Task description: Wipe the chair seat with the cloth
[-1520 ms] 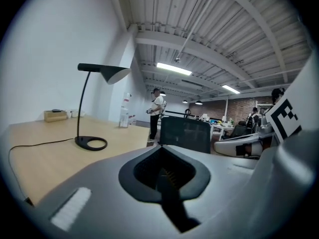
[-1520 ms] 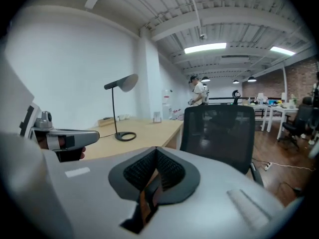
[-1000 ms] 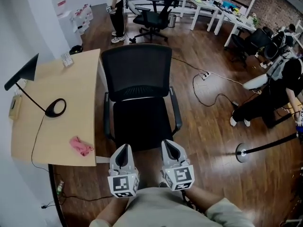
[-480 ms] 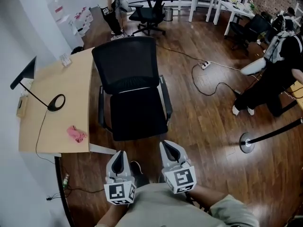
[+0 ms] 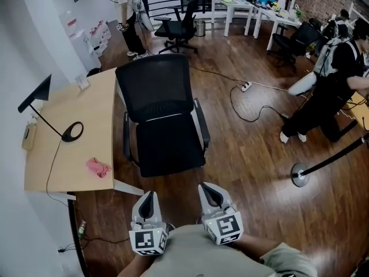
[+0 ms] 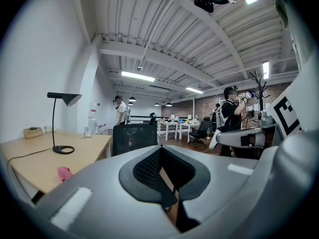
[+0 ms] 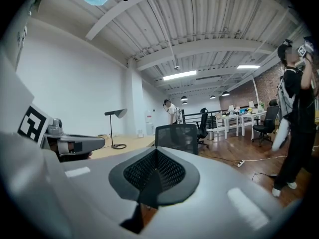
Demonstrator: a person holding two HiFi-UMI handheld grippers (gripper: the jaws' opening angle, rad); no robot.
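Note:
A black office chair (image 5: pixel 164 120) with a mesh back stands on the wood floor, its seat (image 5: pixel 170 144) bare. A crumpled pink cloth (image 5: pixel 98 167) lies on the light wooden desk (image 5: pixel 63 160) to the chair's left, near the desk's front edge; it also shows low at the left in the left gripper view (image 6: pixel 64 173). Both grippers are held close to the person's body, short of the chair's front edge. My left gripper (image 5: pixel 147 201) and right gripper (image 5: pixel 208 193) are shut, with nothing between their jaws. The chair's back shows ahead of each gripper (image 6: pixel 133 138) (image 7: pixel 176 137).
A black desk lamp (image 5: pixel 43 105) and its cable sit on the desk. A white power strip with cables (image 5: pixel 247 87) lies on the floor to the right. A stanchion base (image 5: pixel 298 175) stands at right. People (image 5: pixel 331 79) stand at right and far back, with more chairs and white tables.
The chair and desk now sit farther from both grippers than a second ago; the grippers have drawn back toward the body. Both stay shut and empty.

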